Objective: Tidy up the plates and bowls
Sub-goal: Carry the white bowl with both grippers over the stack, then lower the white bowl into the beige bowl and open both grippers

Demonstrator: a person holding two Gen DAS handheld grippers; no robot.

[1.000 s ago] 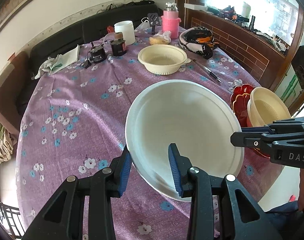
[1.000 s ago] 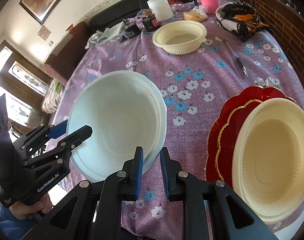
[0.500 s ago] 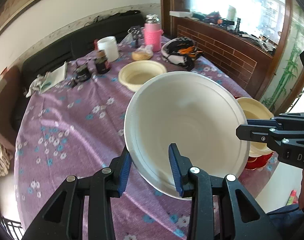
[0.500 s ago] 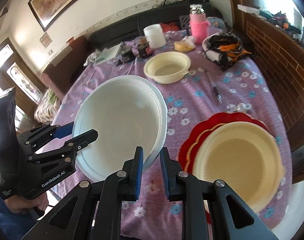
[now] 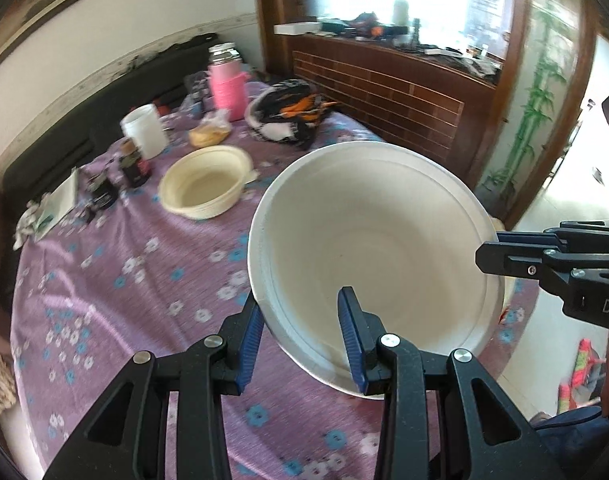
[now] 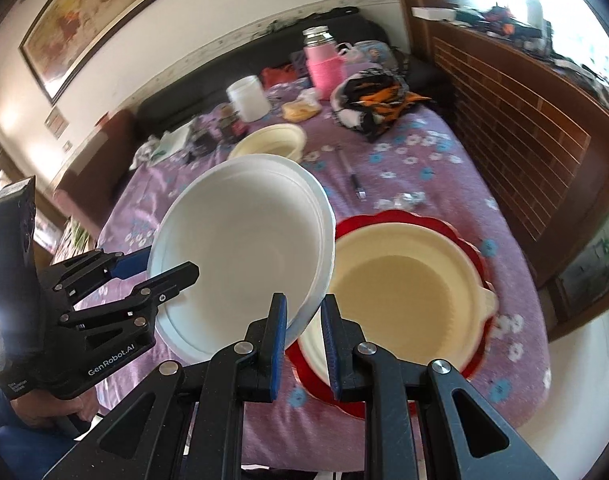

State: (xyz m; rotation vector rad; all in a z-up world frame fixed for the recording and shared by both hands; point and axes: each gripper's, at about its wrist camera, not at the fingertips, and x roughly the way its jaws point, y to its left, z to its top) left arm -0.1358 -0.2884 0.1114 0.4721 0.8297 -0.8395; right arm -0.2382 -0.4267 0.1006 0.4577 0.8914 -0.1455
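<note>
A large white bowl [image 5: 376, 256] hangs tilted in the air above the purple flowered table. My left gripper [image 5: 300, 304] is shut on its near rim, one pad outside the wall and one inside. My right gripper [image 6: 304, 300] is shut on the opposite rim and shows in the left wrist view [image 5: 488, 256]. In the right wrist view the left gripper [image 6: 164, 266] clamps the white bowl [image 6: 244, 248] from the left. Just right of the held bowl, a cream bowl [image 6: 408, 292] sits on a red scalloped plate [image 6: 470, 250]. A second cream bowl [image 5: 204, 188] stands farther back.
At the table's far end stand a pink flask [image 5: 228, 88], a white jar [image 5: 144, 130], dark small jars [image 5: 134, 162] and a black-and-orange bundle [image 5: 288, 114]. A pen [image 6: 354, 178] lies behind the red plate. A brick-faced low wall [image 6: 524, 152] runs along the right.
The white bowl has risen off the tablecloth and moved right, up to the cream bowl on the red plate. Both grippers kept their hold on its rim.
</note>
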